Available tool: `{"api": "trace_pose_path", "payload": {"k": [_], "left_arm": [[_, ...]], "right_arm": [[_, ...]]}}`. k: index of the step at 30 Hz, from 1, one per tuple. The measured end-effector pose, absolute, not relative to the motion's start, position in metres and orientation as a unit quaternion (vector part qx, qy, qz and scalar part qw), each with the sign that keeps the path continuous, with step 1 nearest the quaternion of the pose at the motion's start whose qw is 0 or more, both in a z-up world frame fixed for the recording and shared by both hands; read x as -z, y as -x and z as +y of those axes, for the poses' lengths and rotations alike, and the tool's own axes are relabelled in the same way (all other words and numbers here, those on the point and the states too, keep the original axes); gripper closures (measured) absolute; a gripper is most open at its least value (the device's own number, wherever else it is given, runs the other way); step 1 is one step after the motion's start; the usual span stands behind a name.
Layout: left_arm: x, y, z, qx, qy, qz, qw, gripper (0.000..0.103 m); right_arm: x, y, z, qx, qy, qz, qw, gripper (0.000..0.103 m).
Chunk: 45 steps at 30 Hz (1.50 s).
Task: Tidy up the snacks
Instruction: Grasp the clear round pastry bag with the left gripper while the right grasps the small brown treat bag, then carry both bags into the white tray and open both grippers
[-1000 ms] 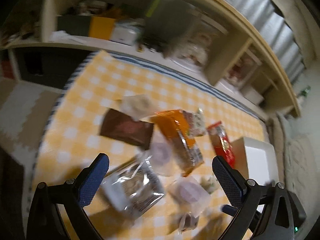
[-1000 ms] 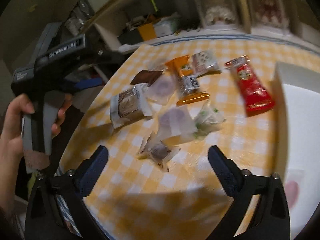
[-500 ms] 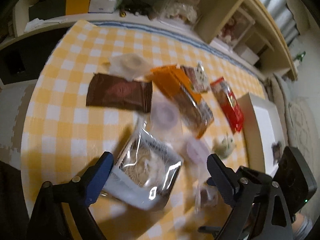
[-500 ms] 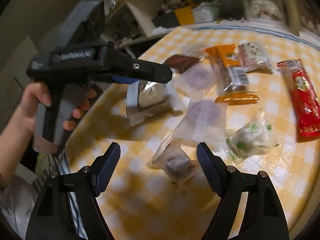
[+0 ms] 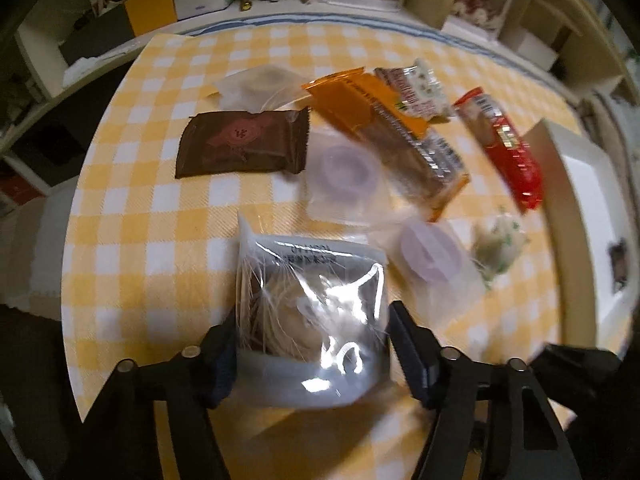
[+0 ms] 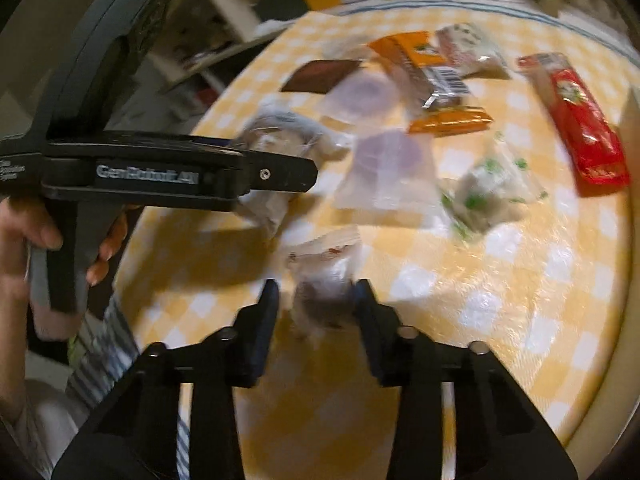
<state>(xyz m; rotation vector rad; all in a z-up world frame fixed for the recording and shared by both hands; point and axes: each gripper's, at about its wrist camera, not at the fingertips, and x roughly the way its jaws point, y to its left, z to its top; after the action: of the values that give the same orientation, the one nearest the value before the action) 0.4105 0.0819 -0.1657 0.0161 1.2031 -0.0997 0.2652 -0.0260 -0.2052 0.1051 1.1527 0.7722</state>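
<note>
Several wrapped snacks lie on a yellow checked tablecloth (image 5: 132, 216). My left gripper (image 5: 312, 344) points steeply down, its jaws closing, both pads touching the sides of a clear pastry bag (image 5: 312, 304). The right wrist view shows that bag (image 6: 280, 140) under the left gripper's black body (image 6: 160, 176). My right gripper (image 6: 316, 300) is closing around a small clear packet (image 6: 324, 280) with a dark sweet inside. That packet touches the right pad, and a gap shows at the left pad. The picture there is blurred.
Beyond lie a brown packet (image 5: 244, 144), an orange bar (image 5: 384, 132), a red packet (image 5: 504, 144), two purple round sweets (image 5: 344, 168), and a green-flecked bundle (image 5: 496, 244). A white box (image 5: 592, 184) stands at the right. Shelves (image 5: 152, 16) run behind. A hand (image 6: 24, 232) holds the left gripper.
Both grippers came down toward the table and narrowed their jaws. The left one now brackets the pastry bag. The right one now brackets the small packet.
</note>
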Motion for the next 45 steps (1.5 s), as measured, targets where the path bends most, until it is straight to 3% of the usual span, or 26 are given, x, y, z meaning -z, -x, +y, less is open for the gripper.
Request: {"api": "trace_pose_path", "payload": {"k": [3, 11, 30, 45], "left_arm": [[0.170, -0.413, 0.075, 0.033, -0.021, 0.563, 0.825, 0.039], [0.162, -0.405, 0.073, 0.032, -0.005, 0.555, 0.831, 0.041], [0.041, -0.297, 0.060, 0.086, 0.095, 0.391, 0.912, 0.041], [0.017, -0.263, -0.023, 0.148, 0.103, 0.385, 0.905, 0.041]], "right_arm": [[0.202, -0.264, -0.028, -0.346, -0.044, 0.535, 0.770, 0.076], [0.189, -0.258, -0.048, -0.334, -0.061, 0.527, 0.779, 0.076], [0.078, -0.245, -0.140, -0.292, -0.108, 0.424, 0.851, 0.076], [0.053, -0.218, -0.240, -0.231, -0.113, 0.417, 0.872, 0.076]]}}
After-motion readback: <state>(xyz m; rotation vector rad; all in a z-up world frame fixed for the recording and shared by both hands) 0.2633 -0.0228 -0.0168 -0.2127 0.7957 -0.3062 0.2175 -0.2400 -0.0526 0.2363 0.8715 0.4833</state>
